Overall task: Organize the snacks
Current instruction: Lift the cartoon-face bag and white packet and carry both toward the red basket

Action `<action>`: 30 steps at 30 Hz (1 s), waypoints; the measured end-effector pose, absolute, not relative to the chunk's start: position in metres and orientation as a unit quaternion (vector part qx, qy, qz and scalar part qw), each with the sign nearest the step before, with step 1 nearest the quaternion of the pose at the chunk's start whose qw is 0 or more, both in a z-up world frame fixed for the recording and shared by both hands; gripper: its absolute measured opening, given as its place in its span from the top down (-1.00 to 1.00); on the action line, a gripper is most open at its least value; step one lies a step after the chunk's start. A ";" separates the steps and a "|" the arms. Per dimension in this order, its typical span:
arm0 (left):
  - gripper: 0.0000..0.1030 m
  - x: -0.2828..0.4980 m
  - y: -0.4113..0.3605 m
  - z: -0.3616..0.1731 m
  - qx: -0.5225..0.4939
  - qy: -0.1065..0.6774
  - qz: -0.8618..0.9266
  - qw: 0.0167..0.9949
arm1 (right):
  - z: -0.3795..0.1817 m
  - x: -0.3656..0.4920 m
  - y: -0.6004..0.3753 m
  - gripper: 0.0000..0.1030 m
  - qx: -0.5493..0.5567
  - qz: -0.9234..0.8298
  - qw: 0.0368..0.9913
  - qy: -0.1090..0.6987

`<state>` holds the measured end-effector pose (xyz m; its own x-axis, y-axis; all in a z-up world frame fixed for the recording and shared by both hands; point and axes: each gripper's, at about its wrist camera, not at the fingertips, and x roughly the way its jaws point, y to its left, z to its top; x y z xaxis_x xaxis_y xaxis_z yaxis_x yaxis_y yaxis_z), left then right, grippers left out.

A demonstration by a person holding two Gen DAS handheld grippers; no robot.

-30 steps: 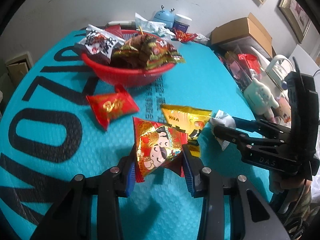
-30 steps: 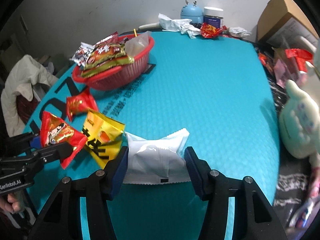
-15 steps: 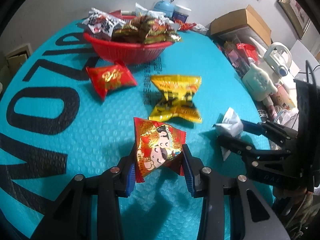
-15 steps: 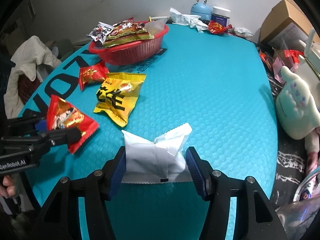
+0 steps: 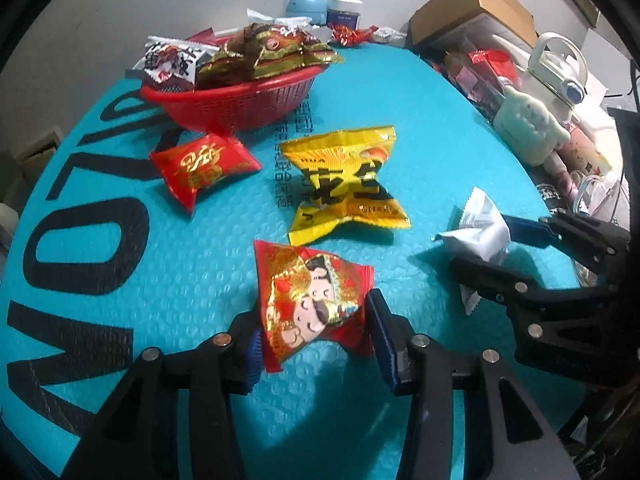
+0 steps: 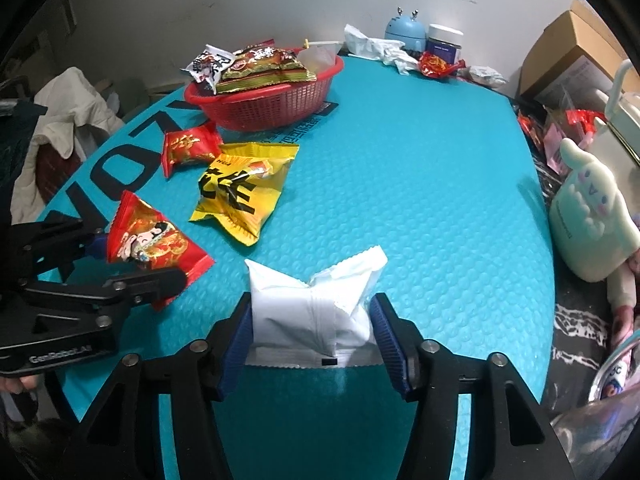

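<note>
The left tool point(image 5: 314, 336) is closed on a red cartoon-print snack packet point(image 5: 310, 304), its blue-padded fingers pressing the packet's two sides, and holds it above the teal table point(image 5: 420, 128) at the 6 o'clock edge of the left wrist view. The right tool point(image 6: 312, 334) grips a plain white packet point(image 6: 308, 304) the same way, pads tight against both sides, low at 6 o'clock in the right wrist view. Each tool shows in the other's camera: the right one at 3 o'clock from the left wrist, the left one at 9 o'clock from the right wrist.

On the table, a yellow packet with black characters point(image 5: 346, 184) lies near the middle, at 12 o'clock from the held red packet. A smaller red packet with gold print point(image 5: 202, 166) lies at 10 o'clock, just in front of a red basket point(image 5: 240, 102) heaped with more snack bags point(image 5: 264, 56). A pale plush toy point(image 6: 588, 216) sits off the table's edge at 3 o'clock in the right wrist view.
</note>
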<state>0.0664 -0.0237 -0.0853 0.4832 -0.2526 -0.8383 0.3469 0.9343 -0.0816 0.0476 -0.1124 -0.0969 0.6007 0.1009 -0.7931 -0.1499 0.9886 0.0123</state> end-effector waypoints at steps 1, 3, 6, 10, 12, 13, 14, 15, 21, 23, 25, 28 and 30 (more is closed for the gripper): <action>0.15 0.067 -0.024 -0.085 0.047 0.475 -0.172 0.862 | -0.096 0.046 -0.112 -0.06 -0.028 0.069 0.895 0.439; 0.24 0.066 -0.023 -0.085 0.046 0.472 -0.168 0.864 | -0.095 0.043 -0.113 -0.04 -0.025 0.070 0.896 0.437; 0.25 0.063 -0.020 -0.083 0.025 0.477 -0.179 0.860 | -0.093 0.037 -0.114 -0.03 -0.017 0.072 0.898 0.433; 0.26 0.052 -0.016 -0.077 0.016 0.470 -0.183 0.863 | -0.089 0.029 -0.117 -0.03 0.006 0.086 0.899 0.429; 0.26 0.044 -0.014 -0.071 0.016 0.462 -0.184 0.867 | -0.087 0.025 -0.117 -0.03 0.008 0.087 0.901 0.425; 0.26 0.041 -0.014 -0.068 0.017 0.458 -0.186 0.869 | -0.085 0.023 -0.116 -0.03 0.007 0.086 0.902 0.423; 0.26 0.037 -0.013 -0.064 0.018 0.453 -0.187 0.871 | -0.084 0.020 -0.115 -0.03 0.007 0.087 0.903 0.421; 0.26 0.036 -0.014 -0.061 0.018 0.449 -0.188 0.873 | -0.082 0.017 -0.114 -0.03 0.009 0.090 0.903 0.419; 0.26 0.021 -0.012 -0.039 0.016 0.421 -0.194 0.886 | -0.067 0.004 -0.111 -0.03 0.010 0.099 0.909 0.405; 0.26 0.018 -0.011 -0.032 0.015 0.412 -0.196 0.890 | -0.060 0.000 -0.110 -0.03 0.008 0.102 0.911 0.399; 0.26 0.015 -0.010 -0.022 0.013 0.401 -0.200 0.894 | -0.052 -0.003 -0.108 -0.03 0.003 0.103 0.914 0.392; 0.26 0.014 -0.011 -0.009 0.008 0.384 -0.206 0.900 | -0.038 -0.006 -0.107 -0.03 -0.004 0.107 0.920 0.376; 0.26 0.015 -0.011 0.000 0.005 0.374 -0.208 0.904 | -0.029 -0.007 -0.106 -0.03 -0.008 0.110 0.924 0.366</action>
